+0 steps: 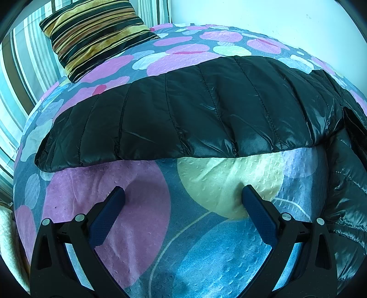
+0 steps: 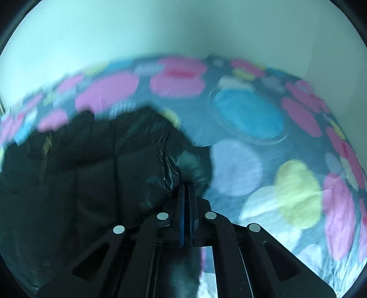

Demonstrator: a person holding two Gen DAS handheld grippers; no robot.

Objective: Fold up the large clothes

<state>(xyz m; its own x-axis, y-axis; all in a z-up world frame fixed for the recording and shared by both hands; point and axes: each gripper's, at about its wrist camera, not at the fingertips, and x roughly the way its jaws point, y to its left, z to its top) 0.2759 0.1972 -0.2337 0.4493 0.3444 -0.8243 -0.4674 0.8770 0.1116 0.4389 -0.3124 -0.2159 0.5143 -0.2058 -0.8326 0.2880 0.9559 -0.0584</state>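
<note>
A black quilted puffer jacket [image 1: 195, 110] lies across a bed with a dotted cover [image 1: 128, 220]. My left gripper [image 1: 183, 194] is open and empty, its blue pads resting on the cover just in front of the jacket's near edge. My right gripper [image 2: 188, 183] is shut on a fold of the same jacket [image 2: 91, 174], held above the cover [image 2: 252, 119]. The right wrist view is blurred. A sleeve part of the jacket hangs at the right of the left wrist view [image 1: 344, 183].
A striped cushion [image 1: 96, 34] lies at the far left corner of the bed. Striped curtains [image 1: 13, 91] hang at the left. A pale wall [image 1: 263, 13] runs behind the bed; it also shows in the right wrist view [image 2: 160, 27].
</note>
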